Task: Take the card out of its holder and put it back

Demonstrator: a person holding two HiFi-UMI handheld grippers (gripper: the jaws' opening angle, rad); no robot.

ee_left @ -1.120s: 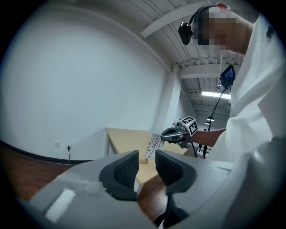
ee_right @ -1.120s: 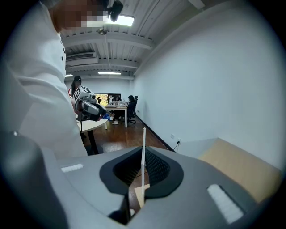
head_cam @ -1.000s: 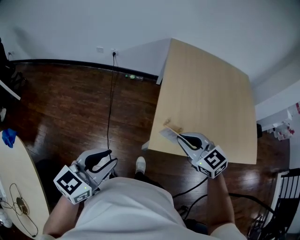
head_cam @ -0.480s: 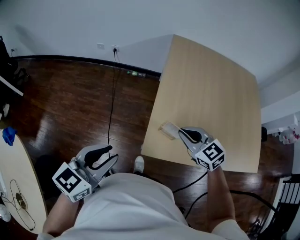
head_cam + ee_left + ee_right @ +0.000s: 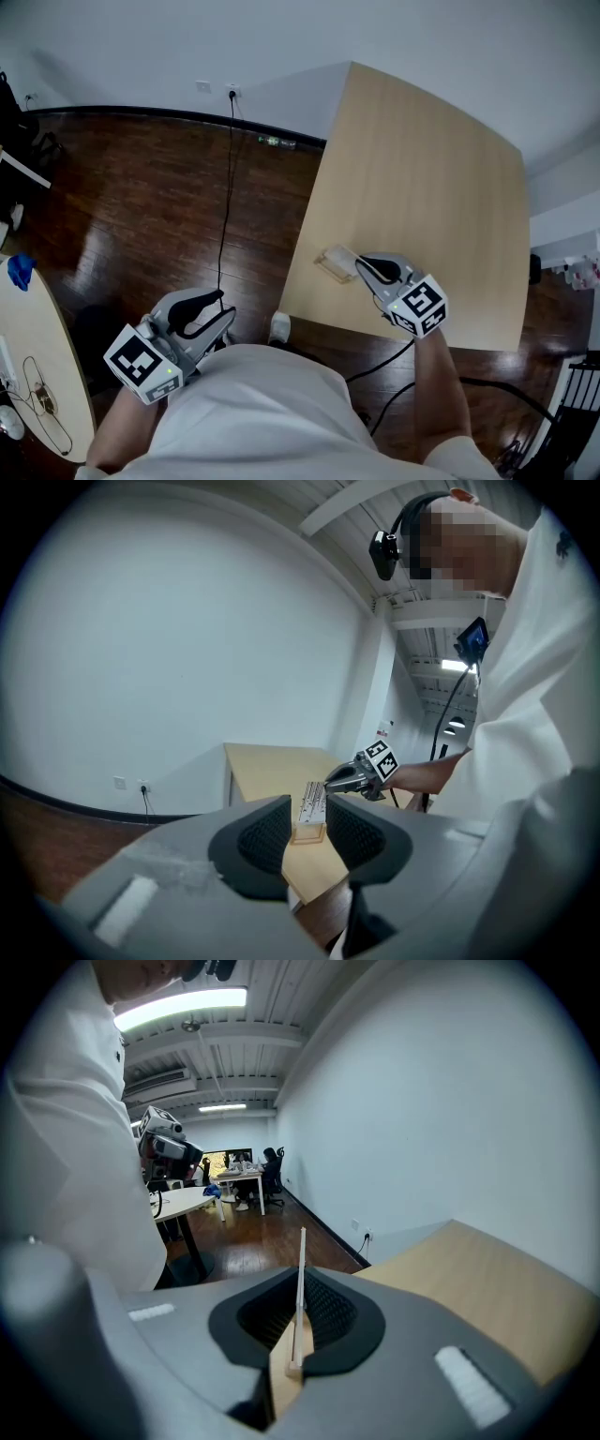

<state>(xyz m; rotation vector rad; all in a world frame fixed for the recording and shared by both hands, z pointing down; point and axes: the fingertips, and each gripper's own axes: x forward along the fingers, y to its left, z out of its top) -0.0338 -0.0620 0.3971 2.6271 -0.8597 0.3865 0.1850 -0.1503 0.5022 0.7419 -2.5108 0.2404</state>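
Right gripper (image 5: 364, 267) clenched on the upright card (image 5: 300, 1288) — lower edge at the holder (image 5: 307, 834) directly beneath (near-left corner of the table (image 5: 441, 169)); left gripper (image 5: 223, 310) gapes empty, well left.

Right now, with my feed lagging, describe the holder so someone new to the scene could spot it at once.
Find the pale wooden table and go to its near left corner, just ahead of the right claw. The holder is the small, low wooden block sitting there. It is tan and squat, unlike the thin pale card that stands upright on it in the claw's grip.
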